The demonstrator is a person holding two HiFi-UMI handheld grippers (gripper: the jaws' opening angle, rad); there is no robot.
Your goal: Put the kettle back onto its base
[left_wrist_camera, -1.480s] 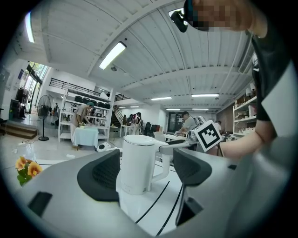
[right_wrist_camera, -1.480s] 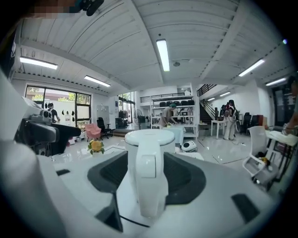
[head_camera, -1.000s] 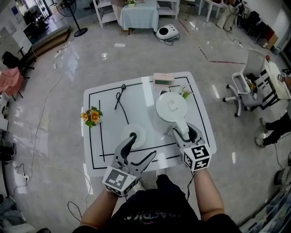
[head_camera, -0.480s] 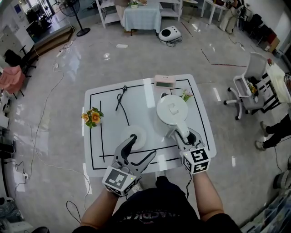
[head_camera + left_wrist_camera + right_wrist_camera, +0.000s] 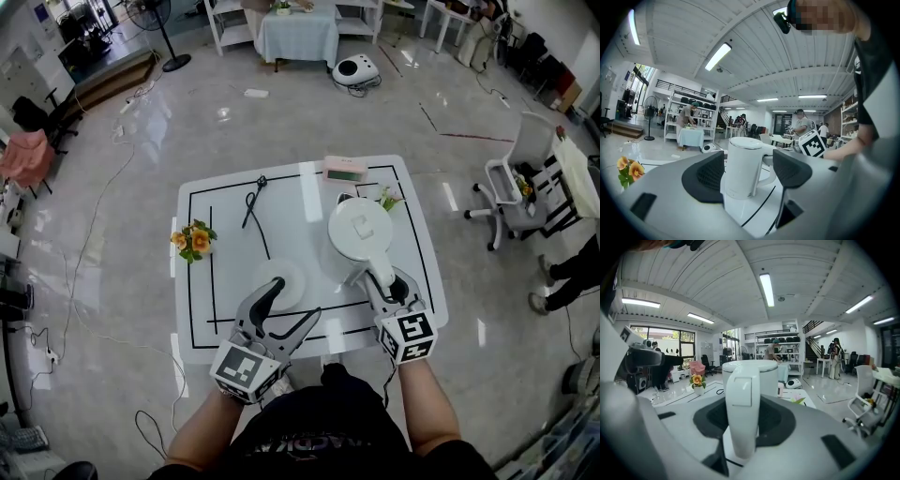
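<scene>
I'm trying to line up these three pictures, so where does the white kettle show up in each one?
Head view: kettle just right of centre, its handle towards the person.
Left gripper view: kettle at centre, upright, handle to the right.
Right gripper view: kettle at centre, handle facing the camera.
Shared landmark: the orange flowers, left of the kettle in all three.

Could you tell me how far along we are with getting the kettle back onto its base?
Done: the right gripper has just closed its jaws on the handle of the kettle. In hand: the kettle, standing on the table beside the empty base. Left: lifting it onto that base.
</scene>
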